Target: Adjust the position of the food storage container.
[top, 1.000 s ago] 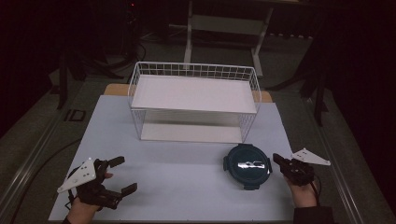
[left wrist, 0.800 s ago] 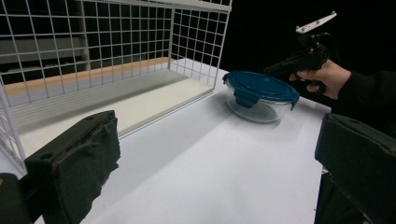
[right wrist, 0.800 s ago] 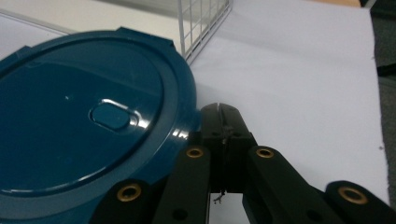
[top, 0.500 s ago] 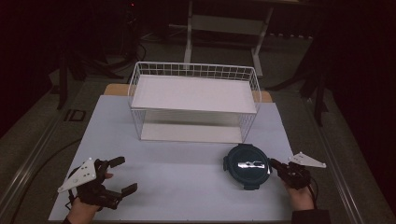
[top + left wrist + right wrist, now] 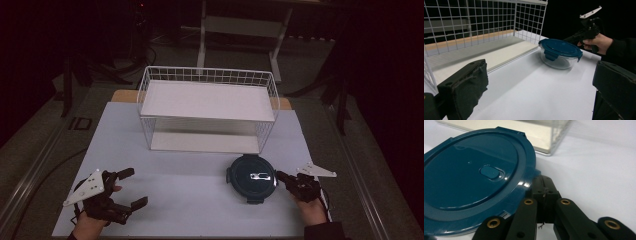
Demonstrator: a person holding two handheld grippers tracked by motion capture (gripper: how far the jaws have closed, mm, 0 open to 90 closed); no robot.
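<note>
No text, label, brand, number or sign can be read anywhere; a dark sign on the floor left of the table is too blurred to read.

- Container lid [image 5: 476, 180]: cut off by the left and bottom edges in the right gripper view; its near rim is hidden behind the right gripper [image 5: 544, 195].
- Whether the closed jaw tips touch the lid's side clip: can't tell.
- Wire basket [image 5: 486, 27]: cropped at the top and left in the left gripper view.
- Left gripper [image 5: 539, 100]: pads cut off by the bottom edge.
</note>
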